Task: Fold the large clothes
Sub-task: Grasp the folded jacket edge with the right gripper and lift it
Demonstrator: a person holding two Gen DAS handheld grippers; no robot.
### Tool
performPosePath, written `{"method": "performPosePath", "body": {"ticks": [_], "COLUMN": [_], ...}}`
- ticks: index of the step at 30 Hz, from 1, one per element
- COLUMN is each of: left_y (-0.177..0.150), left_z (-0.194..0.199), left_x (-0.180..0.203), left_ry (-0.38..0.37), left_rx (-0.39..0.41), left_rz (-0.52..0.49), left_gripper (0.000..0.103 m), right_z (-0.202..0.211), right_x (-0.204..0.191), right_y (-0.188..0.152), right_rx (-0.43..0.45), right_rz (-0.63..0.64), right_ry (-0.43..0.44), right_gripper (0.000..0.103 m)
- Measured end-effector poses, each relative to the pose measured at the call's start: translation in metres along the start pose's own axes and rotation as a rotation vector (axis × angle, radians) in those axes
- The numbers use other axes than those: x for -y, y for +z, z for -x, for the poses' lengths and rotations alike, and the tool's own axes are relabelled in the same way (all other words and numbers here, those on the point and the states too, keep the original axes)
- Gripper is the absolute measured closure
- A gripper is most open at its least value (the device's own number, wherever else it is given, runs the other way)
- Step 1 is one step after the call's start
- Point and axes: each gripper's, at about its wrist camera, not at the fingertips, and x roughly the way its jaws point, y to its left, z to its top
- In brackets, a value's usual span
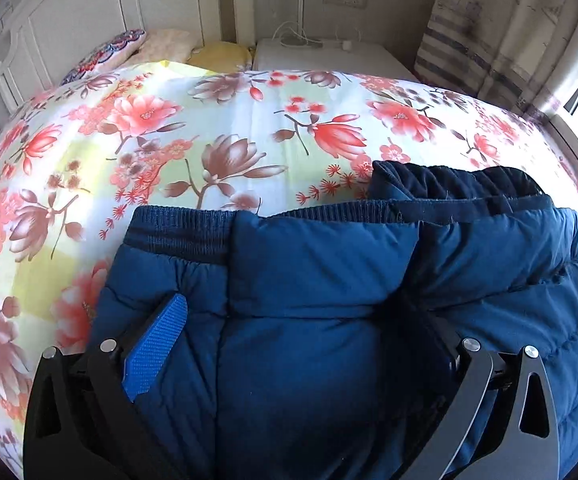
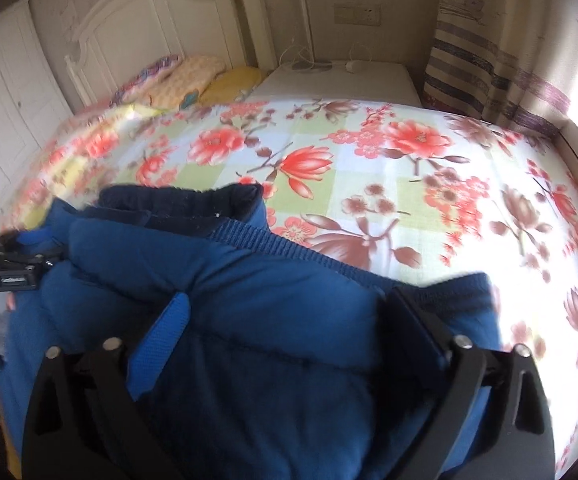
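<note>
A dark blue puffer jacket [image 1: 309, 280] lies bunched on the flowered bedspread [image 1: 209, 120], its ribbed hem [image 1: 181, 226] and dark collar lining [image 1: 449, 184] at the far edge. My left gripper [image 1: 295, 304] sits low over the jacket with its jaws wide. The blue pad [image 1: 157, 352] shows its whole face, while a puffy fold hides the other finger. In the right wrist view the same jacket [image 2: 269, 280] fills the gap of my right gripper [image 2: 289, 296], also wide. Its blue pad [image 2: 161, 340] lies bare and its black finger [image 2: 413, 320] rests on the fabric. Neither gripper pinches cloth.
Pillows [image 1: 161, 46] lie by the white headboard [image 1: 69, 20] at the far end. A white bedside cabinet [image 1: 329, 56] with cables stands beside a striped curtain [image 1: 489, 32]. A black gripper frame [image 2: 1, 272] shows at the left edge of the right wrist view.
</note>
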Motion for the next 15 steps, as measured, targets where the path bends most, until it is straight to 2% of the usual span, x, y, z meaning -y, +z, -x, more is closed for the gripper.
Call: {"method": "performPosePath", "body": {"ticks": [2, 4, 6, 8, 10, 12, 15], "left_y": [-0.002, -0.004, -0.008, -0.015, -0.029, -0.039, -0.054], "left_z": [0.004, 0.012, 0.036, 0.063, 0.094, 0.109, 0.101], "left_x": [-0.001, -0.006, -0.006, 0.0, 0.016, 0.036, 0.071], "left_ry": [-0.004, 0.017, 0.05, 0.009, -0.045, -0.07, -0.104], "left_rx": [0.014, 0.047, 0.122, 0.186, 0.256, 0.289, 0.252], "left_rz": [0.005, 0.035, 0.058, 0.068, 0.038, -0.014, -0.096], "left_gripper": [0.004, 0.004, 0.005, 0.005, 0.005, 0.005, 0.005], "right_z": [0.042, 0.094, 0.132, 0.167, 0.192, 0.202, 0.198], "right_x": [0.008, 0.016, 0.025, 0.037, 0.051, 0.056, 0.056], "right_y": [-0.012, -0.04, -0.075, -0.126, -0.186, -0.23, -0.264], "right_rx": [0.081, 0.167, 0.211, 0.25, 0.273, 0.278, 0.254], "right_rz": [-0.085, -0.127, -0.151, -0.219, -0.329, -0.399, -0.472], "right_ry": [0.063, 0.144, 0.136, 0.126, 0.177, 0.21, 0.206], "right_gripper": [0.009, 0.009, 0.008, 0.008, 0.008, 0.009, 0.015]}}
